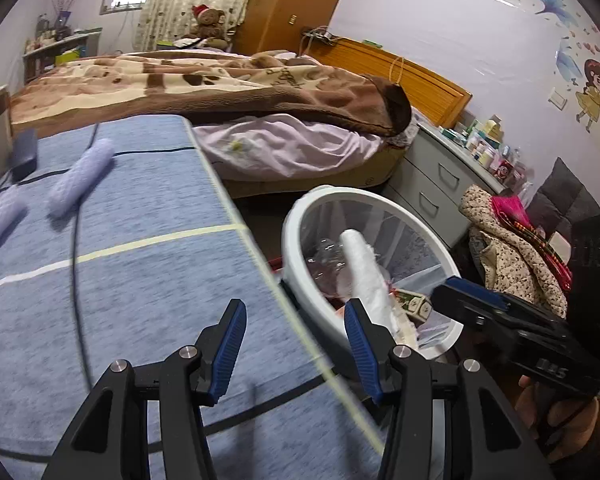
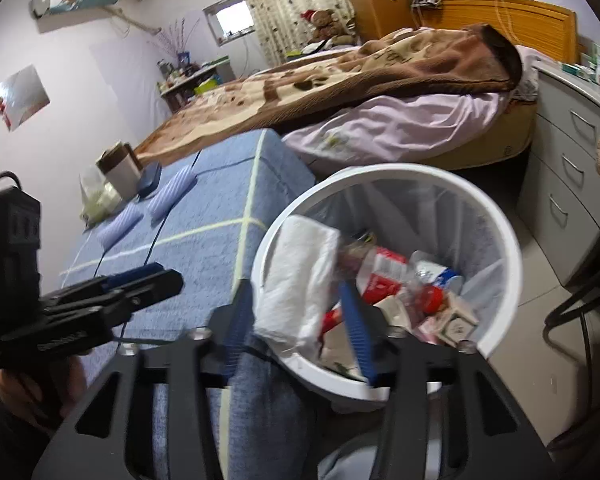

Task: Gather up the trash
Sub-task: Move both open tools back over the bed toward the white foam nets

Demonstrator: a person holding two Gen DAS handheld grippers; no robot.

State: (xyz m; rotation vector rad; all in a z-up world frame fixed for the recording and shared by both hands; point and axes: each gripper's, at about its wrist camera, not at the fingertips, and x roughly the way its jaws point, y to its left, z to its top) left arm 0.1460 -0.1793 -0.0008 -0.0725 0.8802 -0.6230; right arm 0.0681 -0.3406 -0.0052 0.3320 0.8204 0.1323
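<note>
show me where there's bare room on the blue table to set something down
The near half of the blue table is mostly bare, bordered by the pale tape line, the table edge beside the white bin and a black cable. The far end is crowded: two lilac rolls, cup, dark case.

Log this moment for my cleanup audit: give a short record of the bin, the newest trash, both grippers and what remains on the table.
bin: white bin beside table, lined, holding cartons and wrappers
newest trash: white wad leaning on near rim
left gripper: open, empty, over table edge
right gripper: open, wad not gripped, at bin
table: two lilac rolls remain
</note>
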